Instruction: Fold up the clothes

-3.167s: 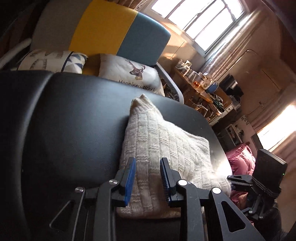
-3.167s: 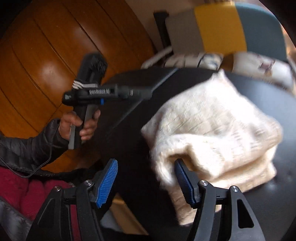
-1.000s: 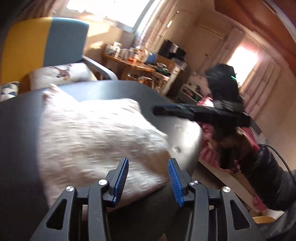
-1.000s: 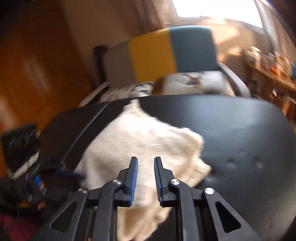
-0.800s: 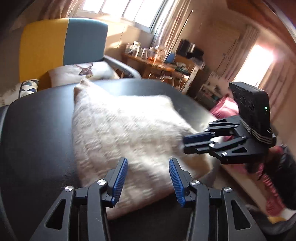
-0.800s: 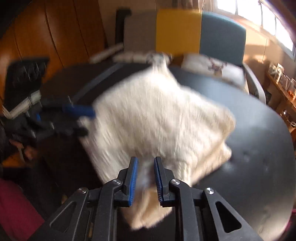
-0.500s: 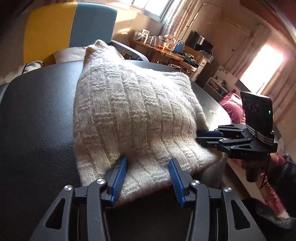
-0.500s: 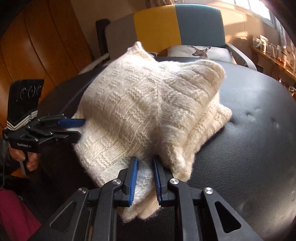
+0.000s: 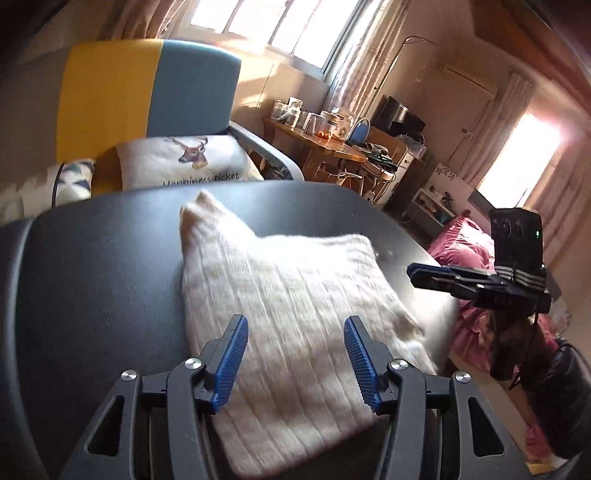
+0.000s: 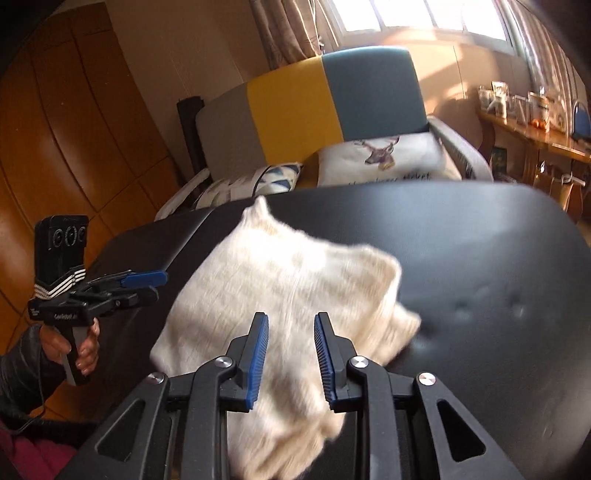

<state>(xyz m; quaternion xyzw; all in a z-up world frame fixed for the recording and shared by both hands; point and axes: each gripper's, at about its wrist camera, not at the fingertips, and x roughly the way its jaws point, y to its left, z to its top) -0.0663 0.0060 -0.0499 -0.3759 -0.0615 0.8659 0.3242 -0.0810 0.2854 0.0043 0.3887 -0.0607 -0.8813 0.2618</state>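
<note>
My left claw (image 9: 293,356) stood wide apart, its blue pads clear of the cloth and gripping nothing. My right claw (image 10: 290,350) was parted more narrowly, also empty. Directly under and just ahead of both claws lay the folded cream knit sweater (image 9: 288,306), flat on the black desk (image 9: 96,280), with one pointed corner sticking out at its far end. From the left claw, the right claw showed off to the right, past the sweater's edge and apart from it; from the right claw, the left one sat off to the left beyond the desk's edge, gripped by my hand (image 10: 79,345) in a dark sleeve. Its pads appeared near each other from that side angle. Beyond the desk stood an armchair (image 10: 332,107) with grey, yellow and blue panels, holding a deer-print cushion (image 9: 184,160) and a triangle-patterned cushion (image 10: 255,181). Farther off to the right was a wooden side table (image 9: 314,142) crowded with jars, under a bright window (image 9: 280,26).
</note>
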